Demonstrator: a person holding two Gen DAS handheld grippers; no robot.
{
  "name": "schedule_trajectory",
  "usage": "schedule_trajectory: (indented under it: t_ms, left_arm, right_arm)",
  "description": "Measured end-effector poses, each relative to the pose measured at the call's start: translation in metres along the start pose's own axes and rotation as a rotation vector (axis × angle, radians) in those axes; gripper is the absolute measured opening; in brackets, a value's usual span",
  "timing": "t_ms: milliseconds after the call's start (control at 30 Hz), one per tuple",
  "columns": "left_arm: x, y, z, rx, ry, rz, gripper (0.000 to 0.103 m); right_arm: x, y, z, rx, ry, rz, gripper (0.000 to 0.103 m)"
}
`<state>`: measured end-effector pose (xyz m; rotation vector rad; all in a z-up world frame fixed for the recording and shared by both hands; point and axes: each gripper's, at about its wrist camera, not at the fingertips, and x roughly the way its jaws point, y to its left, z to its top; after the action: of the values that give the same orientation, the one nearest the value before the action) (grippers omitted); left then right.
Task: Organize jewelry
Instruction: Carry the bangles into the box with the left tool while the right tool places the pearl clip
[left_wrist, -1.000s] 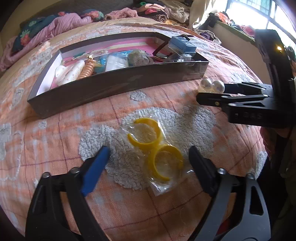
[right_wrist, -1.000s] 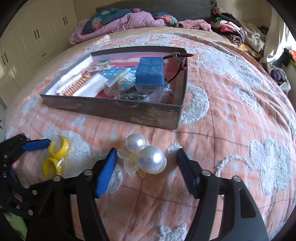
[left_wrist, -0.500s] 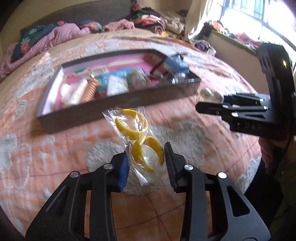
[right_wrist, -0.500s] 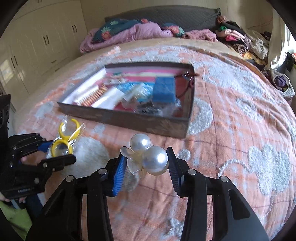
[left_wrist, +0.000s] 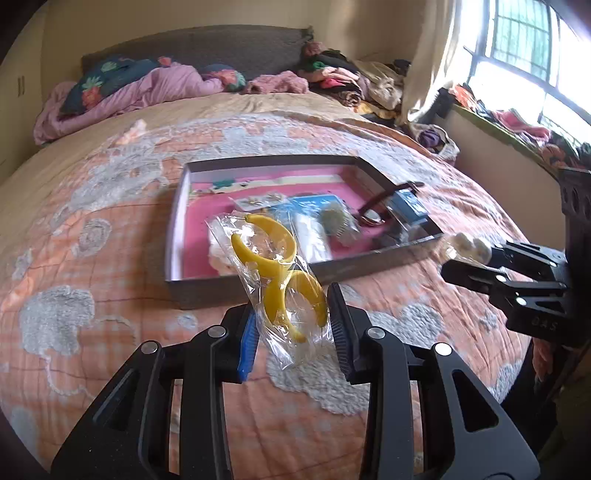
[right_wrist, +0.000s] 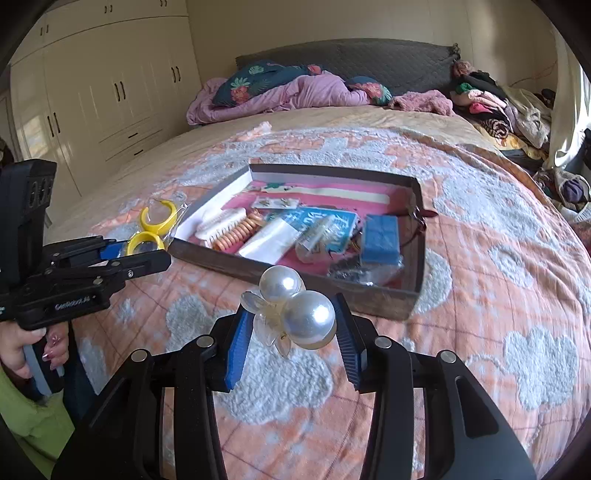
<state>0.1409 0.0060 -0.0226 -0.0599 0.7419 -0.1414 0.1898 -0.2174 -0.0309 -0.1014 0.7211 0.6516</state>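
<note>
Bed with orange-and-grey quilt (right_wrist: 480, 258) serves as the work surface; soft, so anything set on it sinks slightly, which likely explains why the loose pieces get collected into a rigid container. Shallow dark tray (right_wrist: 369, 295) with pink lining sits mid-quilt, open side up, already holding a blue box (right_wrist: 380, 234), a copper coil piece (right_wrist: 236, 236), a white comb-like item and several small packets (contents too small to identify). Left gripper (left_wrist: 291, 325) clamped on a clear bag of yellow hoop earrings (left_wrist: 273, 266); jaws pulled in to a narrow gap, pads pressing the plastic from both sides, bag standing up out of the jaws and clear of the quilt, in front of the tray's near wall. Grip is on the bag's lower half, so the top flops free. Right gripper (right_wrist: 291, 332) likewise closed on a pearl hair clip (right_wrist: 295, 310) with translucent petals; pads bear on the larger pearl and the petal side, clip off the quilt, just short of the tray's near edge. Judgement: both pieces held aloft for transfer into the tray; release not yet made. Person's hand (right_wrist: 22, 347) visible on the left handle.
</note>
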Motion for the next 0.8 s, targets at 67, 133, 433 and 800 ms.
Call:
schedule_trajectory:
  t_ms: [67, 133, 433, 800]
  left_arm:
    - [-0.001, 0.006, 0.002, -0.015, -0.005, 0.009, 0.026]
    - [-0.002, 0.012, 0.005, -0.031, -0.01, 0.018, 0.026]
    - [0.003, 0.032, 0.015, -0.068, -0.019, 0.045, 0.026]
    - [0.018, 0.048, 0.039, -0.092, -0.016, 0.06, 0.026]
  right_arm:
    - [0.001, 0.002, 0.003, -0.001, -0.004, 0.003, 0.041]
    - [0.002, 0.003, 0.007, -0.004, -0.009, 0.004, 0.041]
    - [0.007, 0.008, 0.033, -0.026, -0.05, -0.008, 0.041]
    - [0.012, 0.006, 0.066, -0.025, -0.107, -0.023, 0.041]
